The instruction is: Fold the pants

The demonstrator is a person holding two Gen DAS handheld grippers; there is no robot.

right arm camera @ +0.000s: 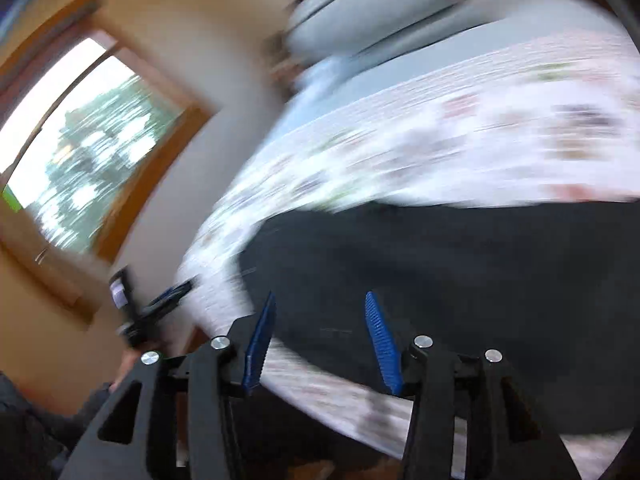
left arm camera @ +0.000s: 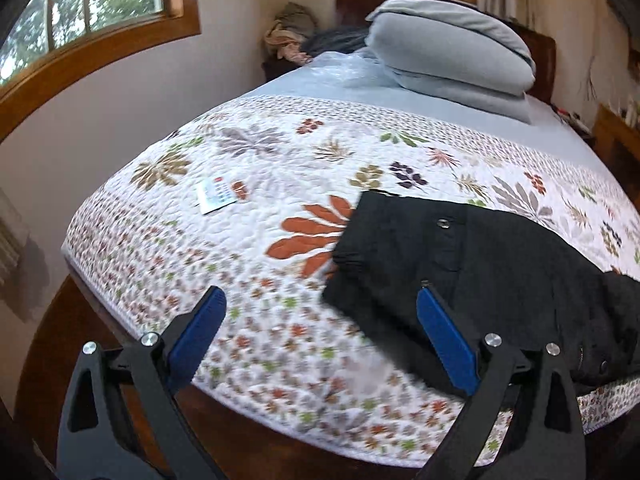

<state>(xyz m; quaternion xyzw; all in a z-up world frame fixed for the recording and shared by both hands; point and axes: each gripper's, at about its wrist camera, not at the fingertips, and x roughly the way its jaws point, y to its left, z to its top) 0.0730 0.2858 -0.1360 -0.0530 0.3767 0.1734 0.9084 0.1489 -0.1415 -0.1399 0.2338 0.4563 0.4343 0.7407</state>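
Note:
Black pants (left arm camera: 472,280) lie on the floral quilt (left arm camera: 260,248) near the bed's front edge, waistband with a metal snap toward the left. My left gripper (left arm camera: 320,300) is open and empty, above the quilt at the pants' left edge; its right finger overlaps the fabric. In the blurred right wrist view the pants (right arm camera: 460,272) fill the lower right. My right gripper (right arm camera: 320,304) is open and empty just above them. The left gripper (right arm camera: 160,304) shows there at the left.
A white card (left arm camera: 216,196) lies on the quilt left of the pants. Grey pillows (left arm camera: 452,48) are stacked at the headboard. A nightstand with clothes (left arm camera: 288,36) stands in the far corner. The wooden bed frame (left arm camera: 80,340) runs along the front.

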